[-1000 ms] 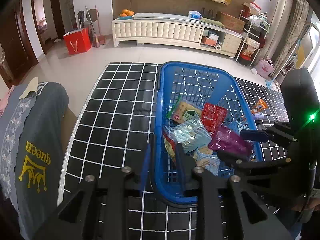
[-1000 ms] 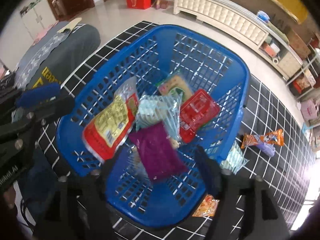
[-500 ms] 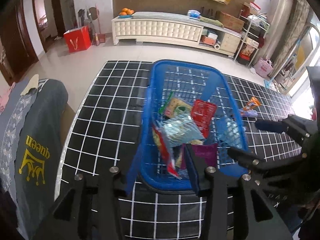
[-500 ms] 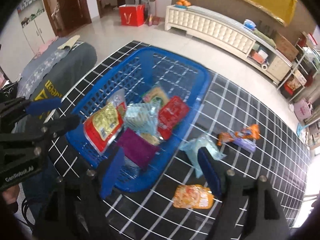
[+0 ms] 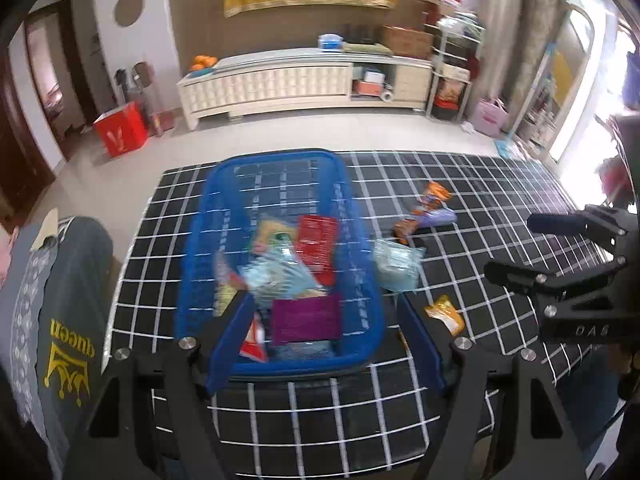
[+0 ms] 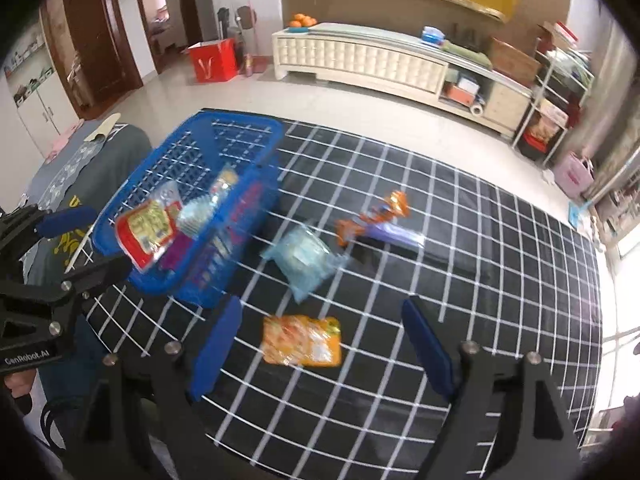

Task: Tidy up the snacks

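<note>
With both my left gripper (image 5: pixel 324 344) and right gripper (image 6: pixel 320 344) opening empty, I judge the orange packet (image 6: pixel 301 340) between the right fingers light, crinkly, best pinched across its edges.

The basket (image 5: pixel 280 344) is smeared by motion in both views, so its mesh and the packs inside run together. The print on the red pack (image 6: pixel 146 232) and the purple pack (image 5: pixel 306 318) cannot be read. The left gripper's near finger covers part of the basket's near corner in the left view, and a red-and-white pack (image 5: pixel 252 340) shows only as a sliver behind it. The orange pack (image 5: pixel 446 314) is partly hidden by the other finger. The grey cloth (image 5: pixel 60 300) runs off the left edge. The far shelf items (image 6: pixel 560 92) are too small to name.
</note>
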Motion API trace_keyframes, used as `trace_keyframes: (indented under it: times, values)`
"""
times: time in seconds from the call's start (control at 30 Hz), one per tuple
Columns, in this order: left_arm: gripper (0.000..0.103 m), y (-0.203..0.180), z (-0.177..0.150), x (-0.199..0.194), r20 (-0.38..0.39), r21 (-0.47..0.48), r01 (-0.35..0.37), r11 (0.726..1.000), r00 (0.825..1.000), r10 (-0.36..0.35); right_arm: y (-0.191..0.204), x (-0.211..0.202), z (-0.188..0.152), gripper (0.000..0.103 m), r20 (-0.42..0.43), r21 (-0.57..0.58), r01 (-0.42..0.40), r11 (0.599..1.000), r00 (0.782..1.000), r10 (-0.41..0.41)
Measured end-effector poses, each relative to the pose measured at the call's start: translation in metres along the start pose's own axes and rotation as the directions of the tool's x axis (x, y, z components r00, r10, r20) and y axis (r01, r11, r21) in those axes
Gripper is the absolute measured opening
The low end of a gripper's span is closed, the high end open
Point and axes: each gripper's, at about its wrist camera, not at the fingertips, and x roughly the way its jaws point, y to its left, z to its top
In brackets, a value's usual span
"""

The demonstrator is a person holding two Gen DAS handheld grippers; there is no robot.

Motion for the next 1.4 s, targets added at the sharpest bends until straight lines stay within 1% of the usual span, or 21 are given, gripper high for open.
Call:
trace_keyframes:
  times: [0.1,0.17,0.23,0.37,0.4,0.43,0.47,0.57,0.63,0.77,0.83,0.93,1.03,1.1,1.17,1.23,1.33,1.4]
  values:
    - [0.072,-0.024,-0.003,0.005,-0.013,0.038,0.042,0.998,0.999,-0.042,-0.016,-0.005,-0.018,0.089,0.014,0.022,0.02,1.0,1.0,-0.02]
    - [0.072,-0.04,-0.006,0.005,0.0,0.064,0.064,0.996,0.998,-0.064,-0.025,-0.007,-0.03,0.089,0.029,0.031,0.045,0.999,0.999,-0.046]
    - [0.072,-0.058,-0.011,0.007,0.015,0.114,0.074,0.991,0.997,-0.077,-0.032,-0.008,-0.04,0.09,0.034,0.047,0.053,0.998,0.998,-0.054]
    - [0.072,-0.088,-0.022,0.018,0.015,0.206,0.076,0.976,0.997,-0.08,-0.046,-0.005,-0.058,0.091,0.047,0.074,0.067,0.995,0.996,-0.071]
    - [0.072,-0.096,-0.025,0.023,0.012,0.226,0.074,0.971,0.997,-0.078,-0.049,-0.003,-0.063,0.093,0.048,0.074,0.068,0.995,0.996,-0.072]
    - [0.072,-0.101,-0.027,0.027,0.009,0.235,0.077,0.969,0.997,-0.081,-0.052,-0.001,-0.067,0.097,0.048,0.075,0.072,0.995,0.996,-0.076]
    - [0.072,-0.106,-0.029,0.033,0.001,0.245,0.085,0.966,0.996,-0.088,-0.054,0.002,-0.07,0.099,0.047,0.079,0.077,0.994,0.996,-0.081]
    - [0.072,-0.113,-0.036,0.049,-0.035,0.259,0.098,0.961,0.995,-0.092,-0.062,0.008,-0.082,0.103,0.053,0.097,0.067,0.993,0.996,-0.072]
    - [0.072,-0.113,-0.041,0.062,-0.068,0.259,0.133,0.957,0.99,-0.12,-0.066,0.017,-0.09,0.103,0.054,0.114,0.041,0.993,0.997,-0.047]
    - [0.072,-0.121,-0.054,0.084,-0.114,0.29,0.182,0.939,0.981,-0.155,-0.07,0.035,-0.102,0.103,0.033,0.136,0.044,0.99,0.998,-0.049]
    - [0.072,-0.128,-0.059,0.095,-0.152,0.304,0.228,0.925,0.97,-0.189,-0.074,0.043,-0.105,0.103,0.024,0.145,0.052,0.988,0.998,-0.056]
    - [0.072,-0.14,-0.065,0.11,-0.183,0.356,0.244,0.902,0.965,-0.189,-0.082,0.051,-0.108,0.103,0.021,0.16,0.064,0.985,0.997,-0.068]
    - [0.072,-0.15,-0.071,0.131,-0.211,0.418,0.288,0.861,0.953,-0.216,-0.089,0.056,-0.109,0.103,0.029,0.177,0.06,0.982,0.997,-0.066]
    - [0.072,-0.15,-0.073,0.151,-0.247,0.42,0.284,0.862,0.95,-0.192,-0.091,0.061,-0.111,0.103,0.023,0.177,0.056,0.983,0.998,-0.061]
    - [0.072,-0.147,-0.075,0.167,-0.271,0.419,0.289,0.861,0.945,-0.185,-0.092,0.066,-0.112,0.103,0.019,0.168,0.061,0.984,0.998,-0.065]
    - [0.072,-0.144,-0.075,0.175,-0.275,0.418,0.28,0.864,0.946,-0.174,-0.095,0.072,-0.113,0.103,0.021,0.167,0.067,0.984,0.997,-0.072]
    - [0.072,-0.141,-0.072,0.188,-0.277,0.409,0.271,0.871,0.947,-0.165,-0.101,0.079,-0.112,0.103,0.026,0.205,0.036,0.978,0.999,-0.043]
    - [0.072,-0.143,-0.07,0.194,-0.288,0.41,0.279,0.868,0.943,-0.167,-0.105,0.083,-0.111,0.103,0.022,0.227,0.029,0.974,0.999,-0.035]
